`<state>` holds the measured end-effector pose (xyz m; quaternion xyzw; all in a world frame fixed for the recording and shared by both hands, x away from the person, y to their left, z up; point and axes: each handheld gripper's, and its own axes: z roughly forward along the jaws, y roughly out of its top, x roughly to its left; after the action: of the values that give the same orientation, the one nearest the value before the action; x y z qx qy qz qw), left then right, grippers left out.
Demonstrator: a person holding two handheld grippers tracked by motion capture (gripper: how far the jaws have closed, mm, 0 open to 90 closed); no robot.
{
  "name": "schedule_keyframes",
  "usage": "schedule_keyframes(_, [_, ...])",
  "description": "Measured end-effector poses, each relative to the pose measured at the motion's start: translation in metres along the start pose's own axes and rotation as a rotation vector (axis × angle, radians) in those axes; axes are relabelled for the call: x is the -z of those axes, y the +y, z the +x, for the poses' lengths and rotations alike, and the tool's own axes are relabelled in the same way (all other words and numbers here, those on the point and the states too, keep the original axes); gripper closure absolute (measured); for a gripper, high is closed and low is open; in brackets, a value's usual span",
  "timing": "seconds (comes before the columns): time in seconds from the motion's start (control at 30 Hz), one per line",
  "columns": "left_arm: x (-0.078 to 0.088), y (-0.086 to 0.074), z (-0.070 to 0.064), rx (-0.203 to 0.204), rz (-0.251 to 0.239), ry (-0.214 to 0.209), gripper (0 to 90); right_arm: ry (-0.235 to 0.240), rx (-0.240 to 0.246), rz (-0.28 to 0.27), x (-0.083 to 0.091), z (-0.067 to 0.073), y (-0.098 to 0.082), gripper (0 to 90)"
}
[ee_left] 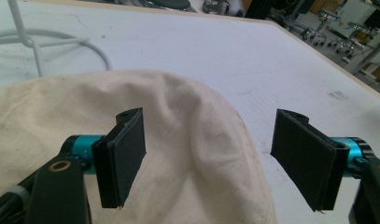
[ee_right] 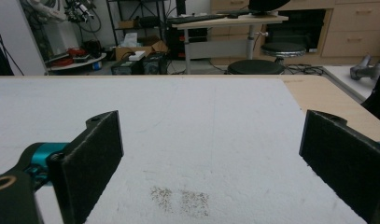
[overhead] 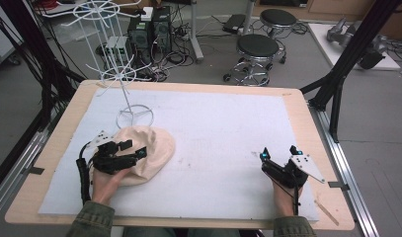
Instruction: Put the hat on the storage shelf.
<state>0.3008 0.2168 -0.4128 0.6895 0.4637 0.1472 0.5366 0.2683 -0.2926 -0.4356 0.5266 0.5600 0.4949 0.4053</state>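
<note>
Cream hat (ee_left: 187, 140) partly under left tongs (overhead: 132, 150)

a cream cloth hat (overhead: 148, 148) lies flat and rumpled on the white mat at the left side of the tabletop, just in front of the base ring of a white wire stand; its soft rounded crown shows folds and a stitched edge (ee_left: 178, 140)
</note>
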Motion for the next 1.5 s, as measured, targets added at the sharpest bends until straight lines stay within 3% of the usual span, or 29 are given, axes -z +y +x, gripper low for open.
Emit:
schedule_keyframes(0.23, [-0.006,-0.001,-0.001,-0.016,0.034,-0.016,27.2,0.0,0.006,-0.001,0.0,0.0,0.0,5.0])
schedule_keyframes(0.6, [-0.024,-0.003,-0.014,-0.113,0.172,-0.067,29.9,0.003,0.005,-0.001,0.0,0.0,0.0,5.0])
schedule_keyframes(0.73, [-0.029,-0.005,-0.014,-0.128,0.211,-0.064,31.7,0.005,0.002,0.0,0.0,0.0,0.0,5.0])
schedule_keyframes(0.83, [-0.035,-0.008,-0.015,-0.141,0.283,-0.076,33.7,0.006,0.004,0.0,0.0,0.0,0.0,5.0])
schedule_keyframes(0.87, [-0.035,-0.008,-0.015,-0.141,0.283,-0.076,34.8,0.005,0.005,0.0,0.0,0.0,0.0,5.0])
schedule_keyframes(0.97, [-0.044,-0.014,-0.016,-0.156,0.374,-0.087,38.0,0.007,0.003,-0.002,0.0,0.0,0.0,5.0])
schedule_keyframes(1.1, [-0.048,-0.015,-0.016,-0.146,0.377,-0.076,41.1,0.01,0.0,0.003,0.0,0.001,0.0,5.0])
schedule_keyframes(1.27, [-0.05,-0.016,-0.017,-0.176,0.373,-0.058,45.5,0.011,-0.001,0.005,0.0,0.001,0.0,5.0])
schedule_keyframes(1.4, [-0.049,-0.019,-0.019,-0.185,0.359,-0.028,54.9,0.009,0.002,0.003,0.0,0.002,0.0,5.0])
schedule_keyframes(1.47, [-0.048,-0.021,-0.019,-0.162,0.341,-0.048,68.5,0.009,0.001,0.003,0.0,0.002,0.0,5.0])
schedule_keyframes(1.5, [-0.047,-0.024,-0.015,-0.11,0.322,-0.104,73.4,0.01,-0.001,0.002,0.0,0.002,0.0,5.0])
